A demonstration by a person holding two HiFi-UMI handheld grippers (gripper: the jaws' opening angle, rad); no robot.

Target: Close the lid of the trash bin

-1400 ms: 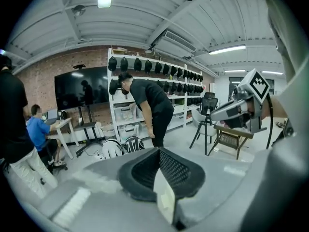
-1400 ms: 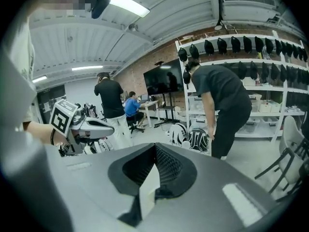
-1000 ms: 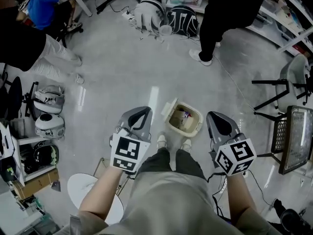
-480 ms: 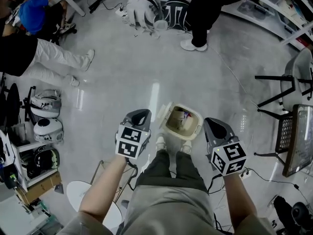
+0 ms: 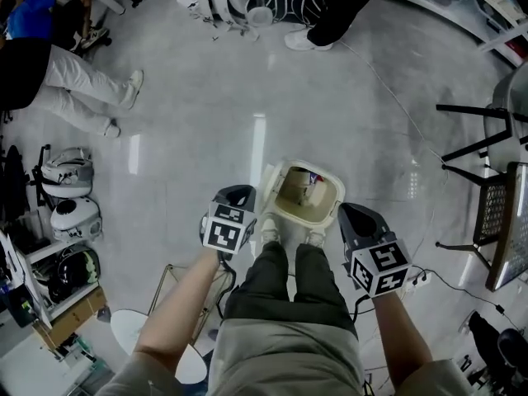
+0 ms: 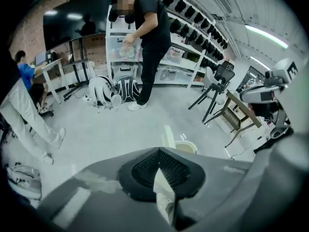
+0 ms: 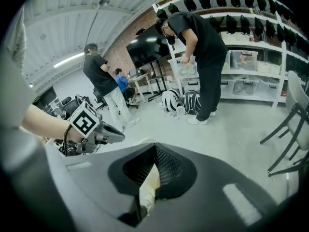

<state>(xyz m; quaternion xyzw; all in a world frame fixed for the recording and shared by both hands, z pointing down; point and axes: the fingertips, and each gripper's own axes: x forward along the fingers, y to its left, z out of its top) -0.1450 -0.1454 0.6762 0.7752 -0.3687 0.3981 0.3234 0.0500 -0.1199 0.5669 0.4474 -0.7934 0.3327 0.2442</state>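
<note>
trash bin [image 5: 323,213] open, lid [image 5: 269,181] raised at its left | left gripper [image 5: 234,195] jaws together, empty, beside lid | right gripper [image 5: 353,214] likewise, bin's right

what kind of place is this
Probably a workshop or lab with storage. Long wall shelves hold rows of dark gear, helmets sit by a rack on the polished floor, and a big screen hangs on a brick wall.
</note>
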